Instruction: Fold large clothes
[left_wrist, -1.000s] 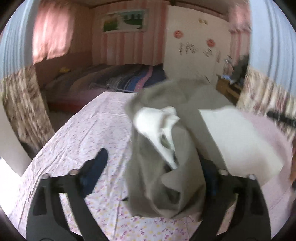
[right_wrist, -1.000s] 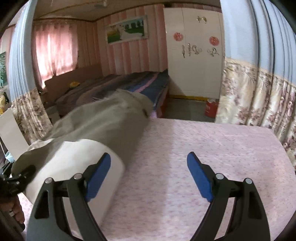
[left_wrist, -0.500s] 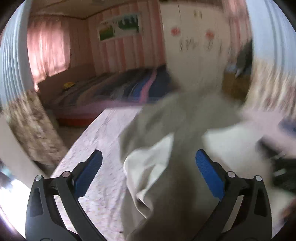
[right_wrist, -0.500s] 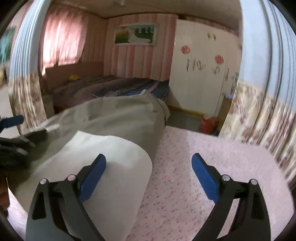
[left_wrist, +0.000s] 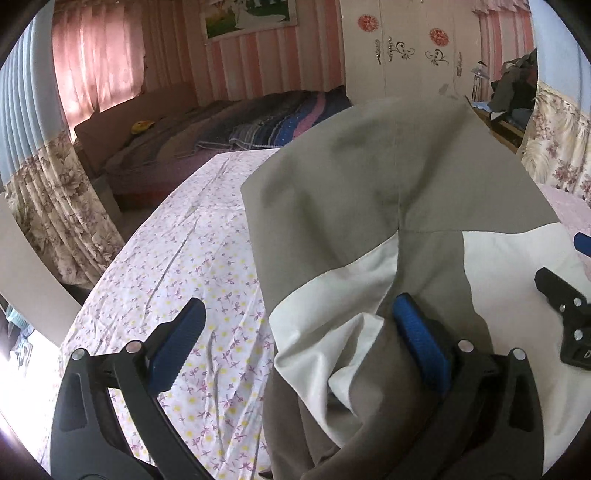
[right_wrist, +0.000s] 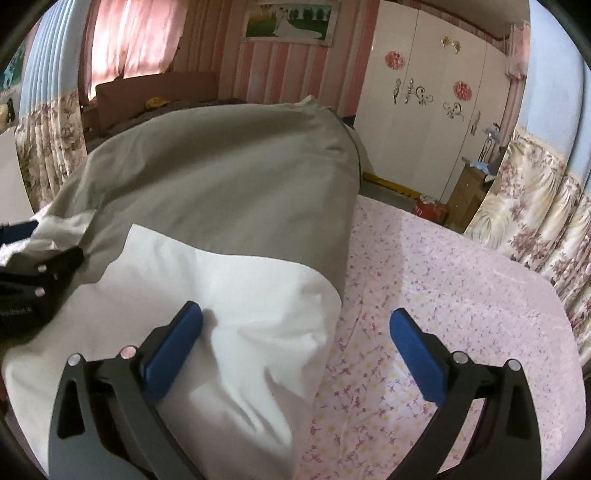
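Observation:
A large grey garment (left_wrist: 369, 177) with a white lining lies lengthwise on the floral sheet (left_wrist: 192, 266). My left gripper (left_wrist: 299, 347) is open over its near left edge, with crumpled cloth between the pads and against the right pad (left_wrist: 421, 343). In the right wrist view the garment (right_wrist: 229, 199) lies as a long fold, its white lining (right_wrist: 229, 295) nearest. My right gripper (right_wrist: 295, 347) is open over the right edge of the white part; the left pad (right_wrist: 173, 343) rests on the cloth. The left gripper also shows at the left edge of the right wrist view (right_wrist: 26, 280).
The table with the floral sheet (right_wrist: 443, 295) runs out to the right. Beyond it stand a bed (left_wrist: 236, 125), a white wardrobe (right_wrist: 424, 103), a red container (right_wrist: 430, 210) on the floor and floral curtains (right_wrist: 535, 221).
The left gripper has swung and now sits lower over the garment's near left edge. The right gripper has moved left onto the white lining. Both stay open.

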